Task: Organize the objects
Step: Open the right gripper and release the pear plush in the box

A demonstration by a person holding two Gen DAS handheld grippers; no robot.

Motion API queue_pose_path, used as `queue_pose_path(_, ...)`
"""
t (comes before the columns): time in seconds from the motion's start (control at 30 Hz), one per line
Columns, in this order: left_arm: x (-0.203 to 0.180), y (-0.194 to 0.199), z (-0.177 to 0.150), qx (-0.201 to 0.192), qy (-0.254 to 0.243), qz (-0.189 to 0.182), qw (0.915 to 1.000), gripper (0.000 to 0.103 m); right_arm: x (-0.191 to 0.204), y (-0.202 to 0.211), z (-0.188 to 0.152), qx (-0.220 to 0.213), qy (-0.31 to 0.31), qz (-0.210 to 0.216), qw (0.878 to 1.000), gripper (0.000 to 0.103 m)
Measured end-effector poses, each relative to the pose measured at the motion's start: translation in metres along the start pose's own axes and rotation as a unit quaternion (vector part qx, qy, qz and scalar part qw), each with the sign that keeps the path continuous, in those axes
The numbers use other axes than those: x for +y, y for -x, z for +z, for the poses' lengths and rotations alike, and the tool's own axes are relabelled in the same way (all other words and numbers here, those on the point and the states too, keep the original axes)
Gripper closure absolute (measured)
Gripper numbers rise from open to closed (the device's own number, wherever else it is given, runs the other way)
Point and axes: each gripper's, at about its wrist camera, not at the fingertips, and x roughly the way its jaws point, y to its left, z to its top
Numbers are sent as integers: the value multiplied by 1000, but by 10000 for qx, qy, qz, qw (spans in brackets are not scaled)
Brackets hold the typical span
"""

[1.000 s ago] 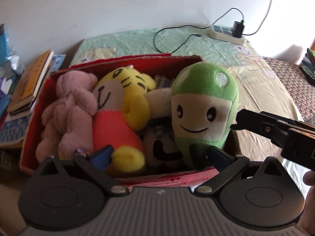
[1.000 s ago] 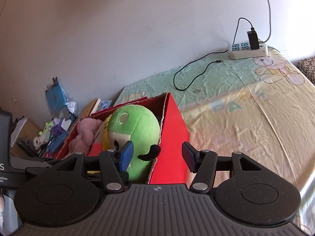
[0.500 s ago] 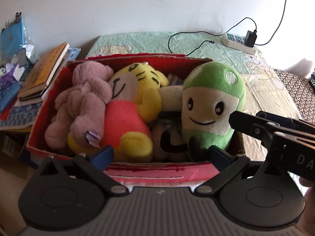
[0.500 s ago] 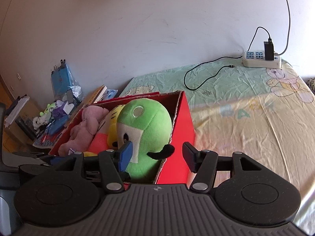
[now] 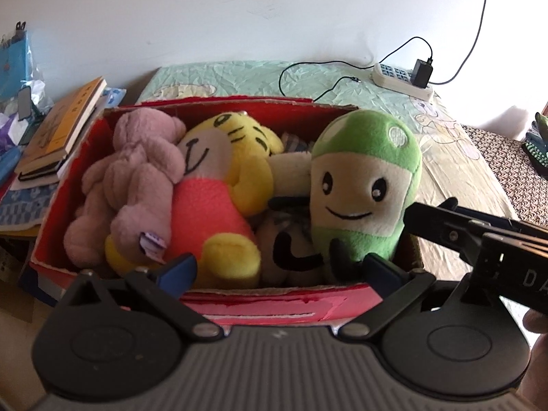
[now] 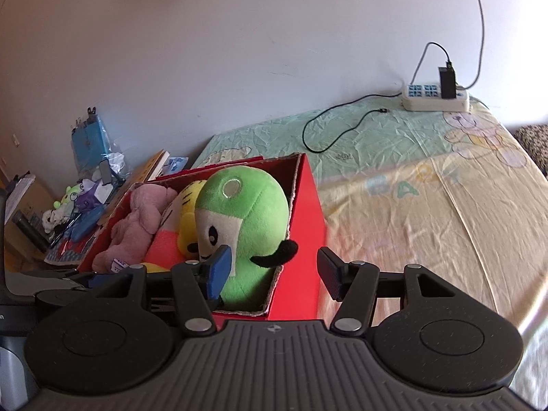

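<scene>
A red cardboard box (image 5: 260, 303) on the bed holds several plush toys: a pink bear (image 5: 137, 178), a yellow tiger in a pink top (image 5: 219, 185), a beige toy with black marks (image 5: 291, 253) and a green smiling plush (image 5: 366, 185) standing upright at the right end. My left gripper (image 5: 279, 272) is open and empty, just in front of the box's near wall. My right gripper (image 6: 274, 270) is open and empty, its jaws straddling the box's right corner (image 6: 298, 239) beside the green plush (image 6: 246, 212). The right gripper's body shows in the left wrist view (image 5: 479, 239).
A stack of books (image 5: 61, 133) and blue clutter (image 6: 89, 140) lie left of the box. A white power strip (image 5: 404, 80) with a black charger and cable sits at the far wall. The patterned bed sheet (image 6: 428, 205) stretches right of the box.
Both grippers have drawn back and risen from the box, so more of the box, the bed and the wall shows. The toys have not moved. Both stay open.
</scene>
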Motion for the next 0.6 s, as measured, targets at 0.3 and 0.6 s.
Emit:
queue_pose_path(0.3, 0, -7, 4, 90, -158, -90, 9998, 0, -3, 3, -8, -91, -373, -265, 9989, 44)
queue_pose_path(0.6, -1, -10, 3, 4, -319, -93, 9994, 0, -4, -3, -13, -101, -626, -425, 9971, 44)
